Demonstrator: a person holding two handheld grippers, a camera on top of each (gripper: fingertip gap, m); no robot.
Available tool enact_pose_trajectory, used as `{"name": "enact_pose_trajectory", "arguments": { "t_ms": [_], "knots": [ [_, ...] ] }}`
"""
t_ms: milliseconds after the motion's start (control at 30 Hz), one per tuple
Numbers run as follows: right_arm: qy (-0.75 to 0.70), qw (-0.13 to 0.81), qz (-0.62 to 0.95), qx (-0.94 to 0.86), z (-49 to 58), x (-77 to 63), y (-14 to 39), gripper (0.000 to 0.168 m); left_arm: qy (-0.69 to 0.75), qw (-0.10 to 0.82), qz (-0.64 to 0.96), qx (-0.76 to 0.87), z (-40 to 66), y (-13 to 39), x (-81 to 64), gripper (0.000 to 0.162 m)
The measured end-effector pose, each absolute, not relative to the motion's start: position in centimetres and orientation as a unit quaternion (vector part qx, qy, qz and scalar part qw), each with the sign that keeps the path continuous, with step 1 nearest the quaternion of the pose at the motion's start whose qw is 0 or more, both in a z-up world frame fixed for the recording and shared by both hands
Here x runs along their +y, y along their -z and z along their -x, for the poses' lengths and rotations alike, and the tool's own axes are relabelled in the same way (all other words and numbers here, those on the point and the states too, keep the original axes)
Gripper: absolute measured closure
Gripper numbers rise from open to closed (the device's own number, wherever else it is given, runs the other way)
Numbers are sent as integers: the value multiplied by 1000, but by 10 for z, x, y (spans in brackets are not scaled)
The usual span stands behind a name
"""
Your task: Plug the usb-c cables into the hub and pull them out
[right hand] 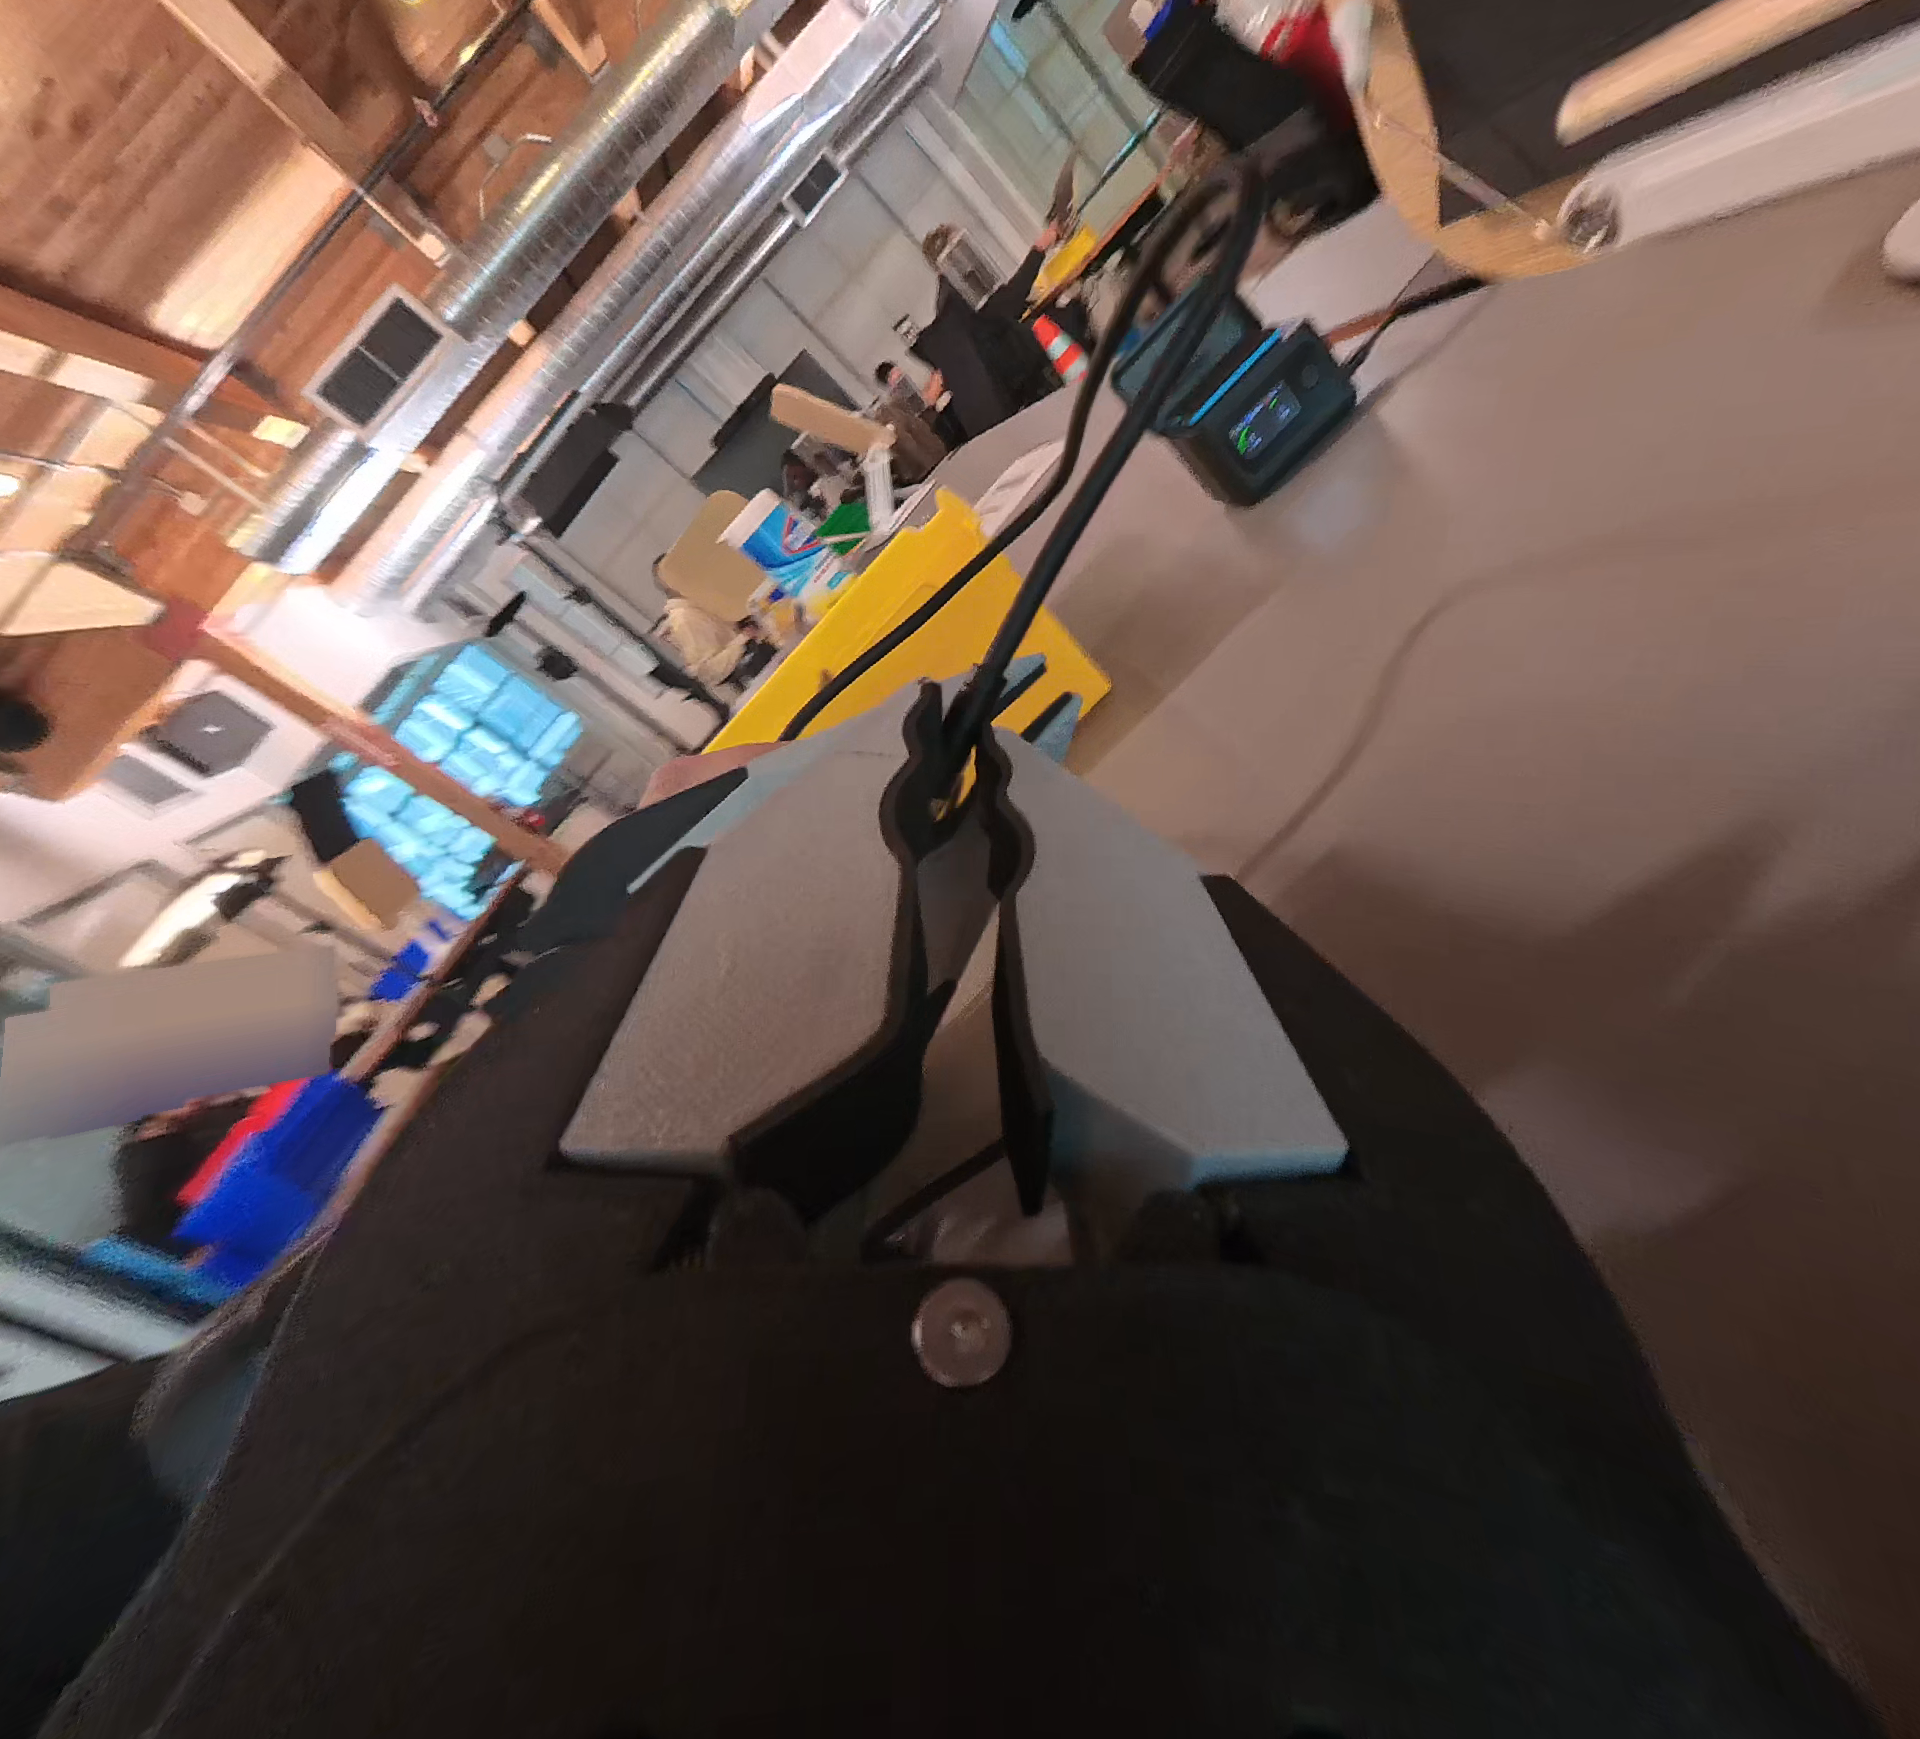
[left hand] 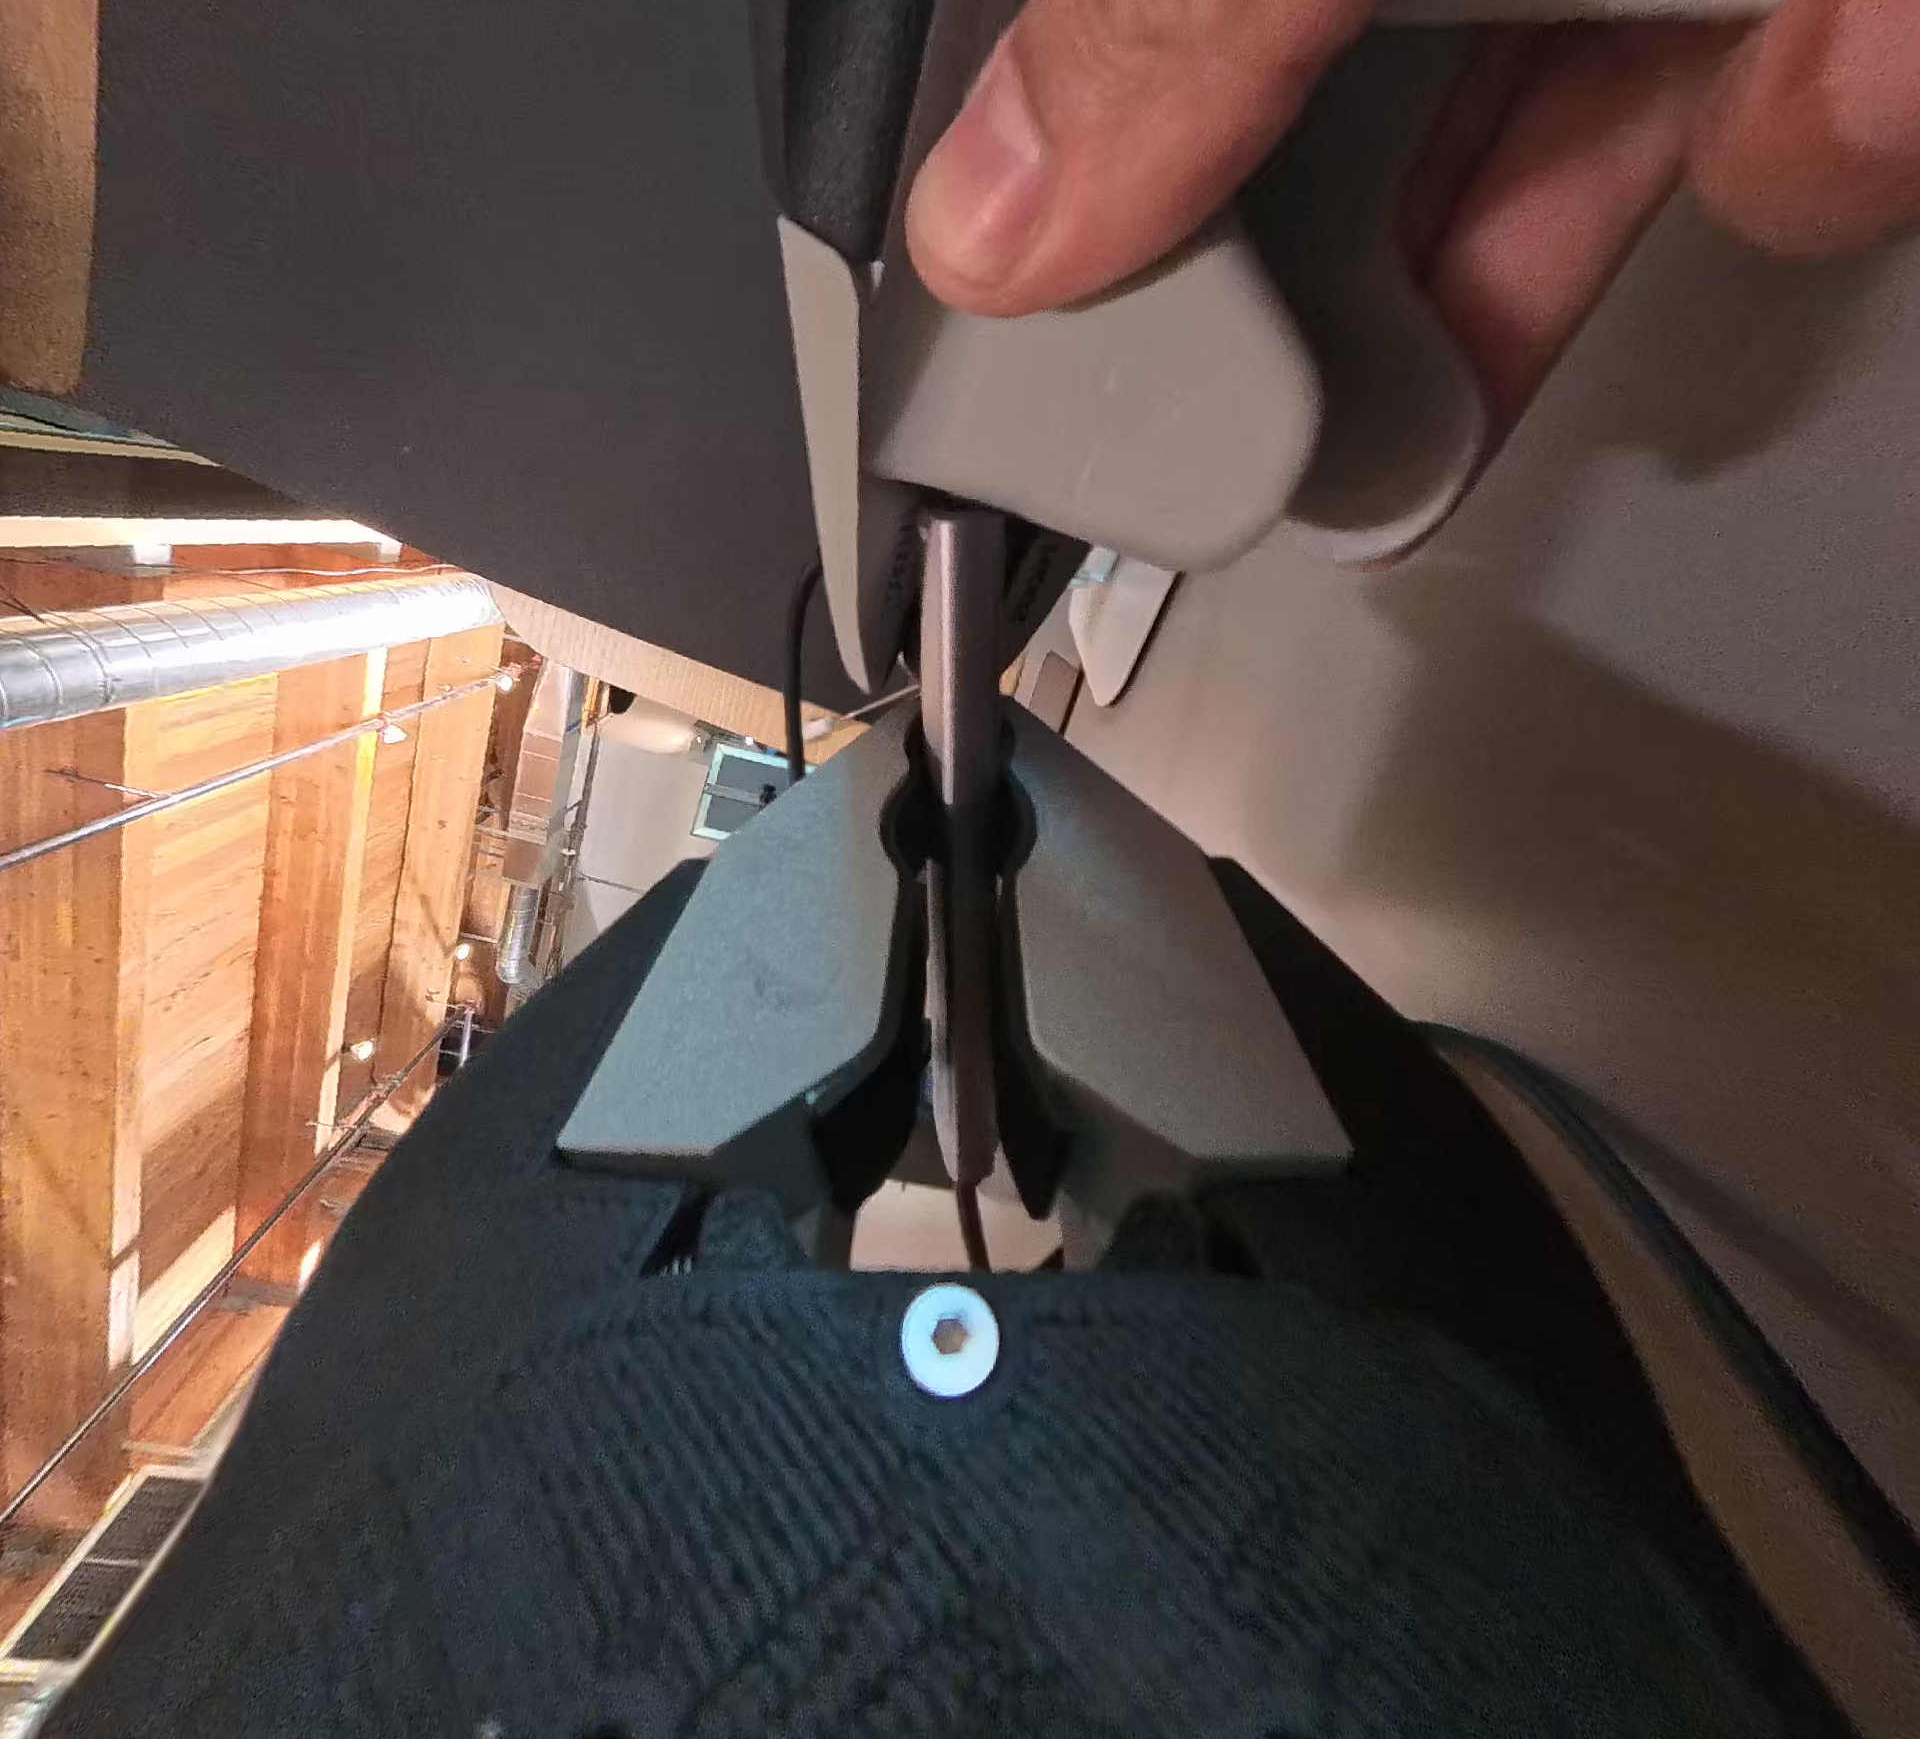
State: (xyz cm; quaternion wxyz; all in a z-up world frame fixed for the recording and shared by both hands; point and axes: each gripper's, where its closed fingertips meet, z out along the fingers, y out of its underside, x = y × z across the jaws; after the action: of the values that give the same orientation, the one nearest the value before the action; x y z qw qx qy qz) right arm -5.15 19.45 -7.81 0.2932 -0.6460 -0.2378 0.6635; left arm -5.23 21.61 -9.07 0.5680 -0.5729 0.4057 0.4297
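Left wrist view: hub (left hand: 961, 816) sits edge-on between left gripper (left hand: 961, 754) fingers, running from deep in the gap out past the tips; its far end goes in under right gripper (left hand: 1091, 432), directly ahead and touching; hand (left hand: 1299, 58) wraps that gripper from above-right; table (left hand: 1558, 754) fills the right side; dark panel (left hand: 436, 183) upper left.

Right wrist view: cable (right hand: 1081, 526) pinched at right gripper (right hand: 961, 754) tips, running ahead and up; bin (right hand: 914, 629) just behind the tips; power unit (right hand: 1262, 422) farther back on table (right hand: 1558, 650), right of the cable; ducts (right hand: 603, 131) upper left.
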Motion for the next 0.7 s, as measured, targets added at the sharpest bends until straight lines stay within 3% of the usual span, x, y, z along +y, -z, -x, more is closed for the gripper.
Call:
{"name": "enact_pose_trajectory", "arguments": {
  "t_ms": [33, 133, 400, 700],
  "knots": [
    [-680, 249, 647, -237, 53, 193, 81, 164, -438, 559, 574, 409, 55, 93, 217, 157],
    [-698, 164, 649, -256, 50, 184, 89, 162, -469, 544, 552, 423, 61, 96, 219, 158],
    [-639, 155, 683, -318, 52, 176, 98, 158, -502, 531, 533, 425, 60, 95, 221, 158],
    [-652, 220, 677, -261, 59, 188, 99, 163, -446, 519, 605, 407, 65, 110, 224, 158]
  ]
}}
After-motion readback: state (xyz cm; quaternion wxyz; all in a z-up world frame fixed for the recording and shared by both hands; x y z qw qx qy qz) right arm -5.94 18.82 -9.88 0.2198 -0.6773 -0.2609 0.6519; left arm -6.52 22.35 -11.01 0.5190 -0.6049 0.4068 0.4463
